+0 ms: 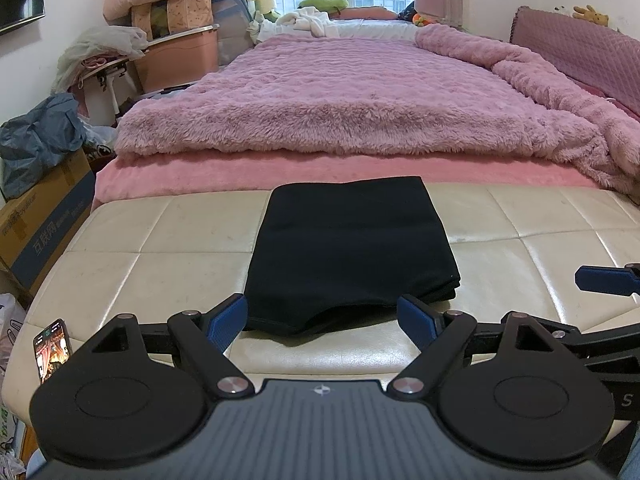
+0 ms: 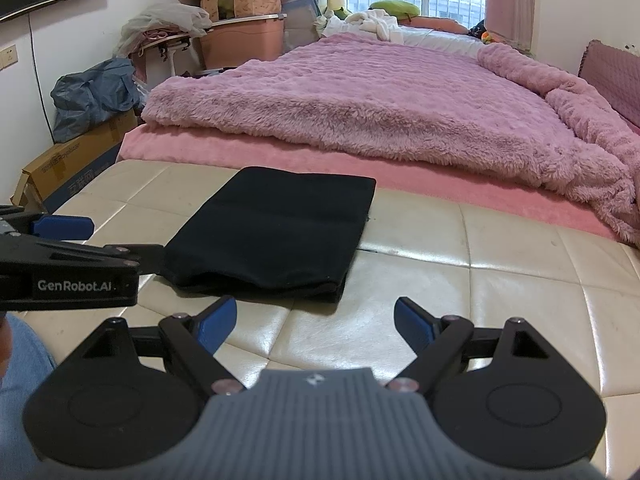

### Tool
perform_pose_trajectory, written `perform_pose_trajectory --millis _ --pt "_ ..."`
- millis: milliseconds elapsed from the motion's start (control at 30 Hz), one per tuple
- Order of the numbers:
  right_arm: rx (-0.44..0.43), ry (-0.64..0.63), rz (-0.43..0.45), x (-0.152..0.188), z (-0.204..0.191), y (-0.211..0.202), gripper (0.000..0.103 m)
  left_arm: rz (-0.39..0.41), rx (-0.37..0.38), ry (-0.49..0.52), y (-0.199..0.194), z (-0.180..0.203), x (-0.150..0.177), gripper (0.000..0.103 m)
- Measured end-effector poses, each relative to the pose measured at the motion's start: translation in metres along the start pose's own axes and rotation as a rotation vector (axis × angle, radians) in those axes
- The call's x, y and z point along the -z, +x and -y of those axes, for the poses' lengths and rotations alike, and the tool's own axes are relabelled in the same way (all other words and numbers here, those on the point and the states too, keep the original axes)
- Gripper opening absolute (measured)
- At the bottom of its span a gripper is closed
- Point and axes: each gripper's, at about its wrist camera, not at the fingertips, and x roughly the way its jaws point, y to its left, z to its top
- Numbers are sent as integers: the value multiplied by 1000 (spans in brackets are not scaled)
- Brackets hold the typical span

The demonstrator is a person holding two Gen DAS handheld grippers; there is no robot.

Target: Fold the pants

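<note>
The black pants lie folded into a compact rectangle on the cream leather bench; they also show in the right wrist view. My left gripper is open and empty, just in front of the near edge of the pants. My right gripper is open and empty, above the bench in front of the pants' near right corner. The left gripper's body shows at the left of the right wrist view. A blue pad of the right gripper shows at the right edge of the left wrist view.
A bed with a fluffy pink blanket runs behind the bench. A phone lies on the bench's left end. A cardboard box with a blue bag on it stands at the left. Storage boxes and bedding are piled by the wall.
</note>
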Motion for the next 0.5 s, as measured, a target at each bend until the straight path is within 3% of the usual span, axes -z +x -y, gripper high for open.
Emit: perform_pose_trajectory --millis 500 --pt "-4 -4 4 -1 1 -3 82 2 4 3 -1 0 -1 99"
